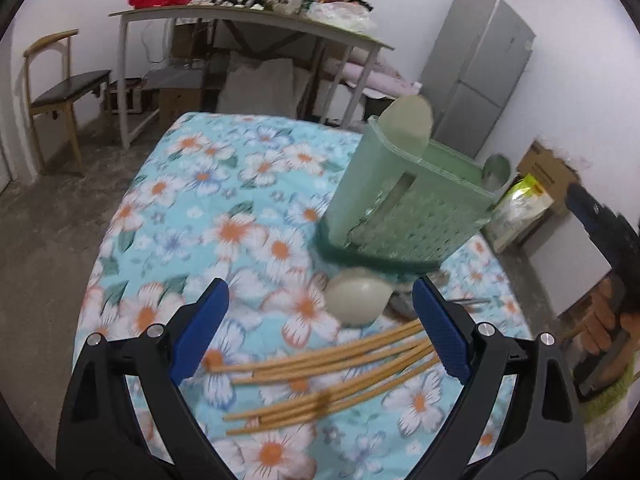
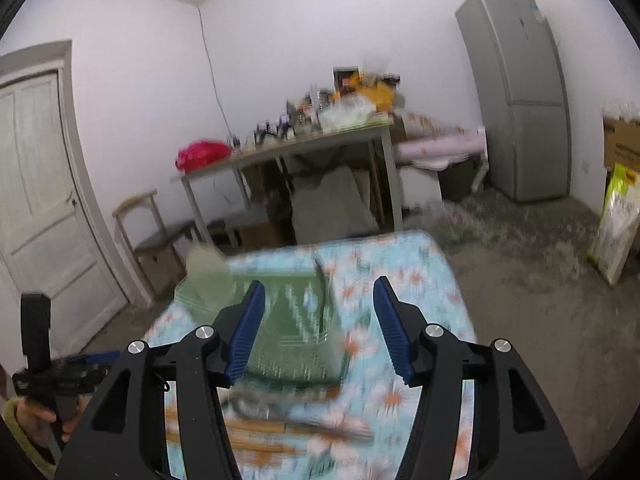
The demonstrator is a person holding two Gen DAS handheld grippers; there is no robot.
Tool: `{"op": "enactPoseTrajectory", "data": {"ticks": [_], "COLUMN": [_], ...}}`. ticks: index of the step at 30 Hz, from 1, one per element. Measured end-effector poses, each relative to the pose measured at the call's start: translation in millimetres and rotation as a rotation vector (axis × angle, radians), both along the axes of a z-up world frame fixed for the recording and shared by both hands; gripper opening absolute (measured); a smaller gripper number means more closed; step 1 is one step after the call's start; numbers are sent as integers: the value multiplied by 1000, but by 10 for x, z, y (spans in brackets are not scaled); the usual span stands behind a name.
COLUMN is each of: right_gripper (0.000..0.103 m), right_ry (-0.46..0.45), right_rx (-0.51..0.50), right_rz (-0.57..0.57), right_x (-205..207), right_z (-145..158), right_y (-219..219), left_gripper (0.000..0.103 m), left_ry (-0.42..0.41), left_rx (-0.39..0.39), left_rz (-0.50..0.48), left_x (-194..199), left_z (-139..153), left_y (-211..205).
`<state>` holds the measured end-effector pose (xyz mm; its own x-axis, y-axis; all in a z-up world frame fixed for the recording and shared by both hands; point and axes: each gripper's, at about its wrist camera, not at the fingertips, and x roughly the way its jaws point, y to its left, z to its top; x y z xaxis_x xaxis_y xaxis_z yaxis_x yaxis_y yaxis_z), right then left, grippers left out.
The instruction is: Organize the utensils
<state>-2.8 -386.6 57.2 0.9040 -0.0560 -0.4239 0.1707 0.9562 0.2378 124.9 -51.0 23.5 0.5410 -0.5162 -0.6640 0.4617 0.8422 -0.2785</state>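
Observation:
Several wooden chopsticks [image 1: 328, 360] lie in a loose fan on the flowered tablecloth [image 1: 224, 208], between and below the fingers of my left gripper [image 1: 320, 282], which is open and holds nothing. A pale spoon [image 1: 356, 296] lies just beyond the chopsticks, with a metal utensil [image 1: 460, 302] to its right. Behind them stands a green slotted utensil basket [image 1: 408, 200] with another pale spoon [image 1: 408, 120] upright in it. My right gripper [image 2: 319, 282] is open above the basket [image 2: 296, 320] with nothing between its fingers. That view is blurred. The chopsticks [image 2: 260, 428] lie below it.
The cloth-covered table ends near the basket on the right. Beyond it are a cluttered desk [image 1: 248, 16], a wooden chair [image 1: 60, 92], a grey fridge [image 1: 476, 68], a yellow-green bag [image 1: 520, 208] and a door [image 2: 40, 184]. A hand [image 1: 600, 320] holds the right gripper at the right edge.

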Motion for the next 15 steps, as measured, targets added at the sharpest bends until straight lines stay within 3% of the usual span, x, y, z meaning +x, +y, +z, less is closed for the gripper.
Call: {"op": "enactPoseTrajectory", "data": {"ticks": [8,15], "right_gripper": [55,55], "right_ry": [219,293], "right_rx": [71,122], "right_rz": [77,74], "right_x": [-33,40], "right_z": [-684,-979], "right_y": [394,509], "left_gripper": [94,95], "left_ry": [2,4], "left_rx": [48,-22], "left_rz": [81,55], "left_x": [-193,-255], "left_z": [-207,-207], "left_y": [160,204]}}
